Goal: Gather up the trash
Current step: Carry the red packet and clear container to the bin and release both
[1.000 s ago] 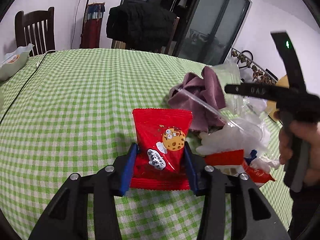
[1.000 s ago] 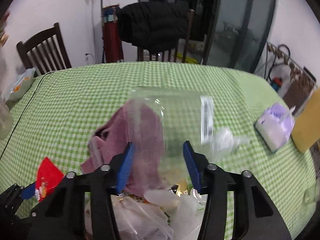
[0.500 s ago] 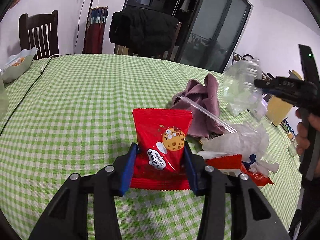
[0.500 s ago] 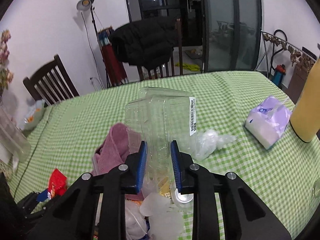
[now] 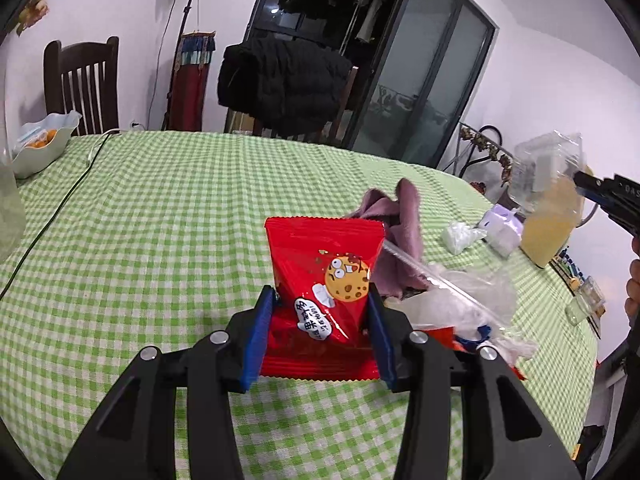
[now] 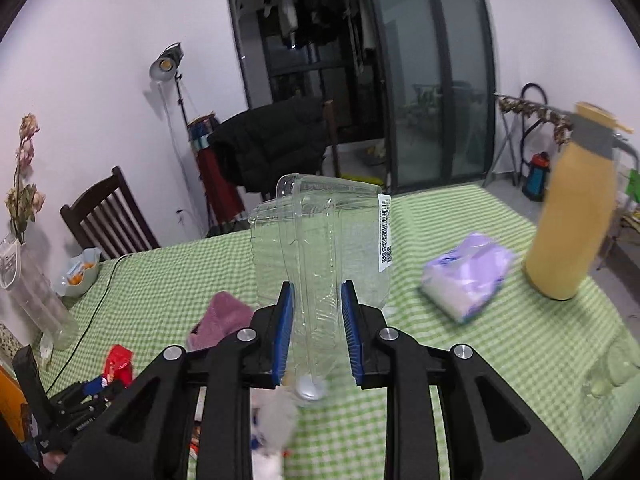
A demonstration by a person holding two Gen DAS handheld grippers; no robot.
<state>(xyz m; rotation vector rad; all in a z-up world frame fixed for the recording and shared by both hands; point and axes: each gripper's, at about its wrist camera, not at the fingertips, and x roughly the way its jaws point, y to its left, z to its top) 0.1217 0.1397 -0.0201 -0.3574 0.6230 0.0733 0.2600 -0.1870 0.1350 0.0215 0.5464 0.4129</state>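
My left gripper (image 5: 320, 320) is shut on a red cookie snack packet (image 5: 325, 280) and holds it upright above the green checked tablecloth (image 5: 160, 220). My right gripper (image 6: 316, 320) is shut on a clear plastic clamshell box (image 6: 320, 248) with a barcode label, lifted well above the table. The box also shows at the right edge of the left wrist view (image 5: 548, 172). A heap of trash, clear plastic wrap (image 5: 468, 296) and white scraps (image 6: 272, 412), lies beside a purple cloth (image 5: 400, 220).
A yellow bottle (image 6: 572, 216) and a purple tissue pack (image 6: 468, 272) stand at the right. A crumpled white wrapper (image 5: 460, 236) lies near them. A bowl of snacks (image 5: 40, 148), a black cable (image 5: 60, 208), a glass vase (image 6: 36, 292) and wooden chairs are at the left.
My right gripper closed on the clear box and lifted it up and to the right, away from the heap. My left gripper kept hold of the red packet and rose slightly.
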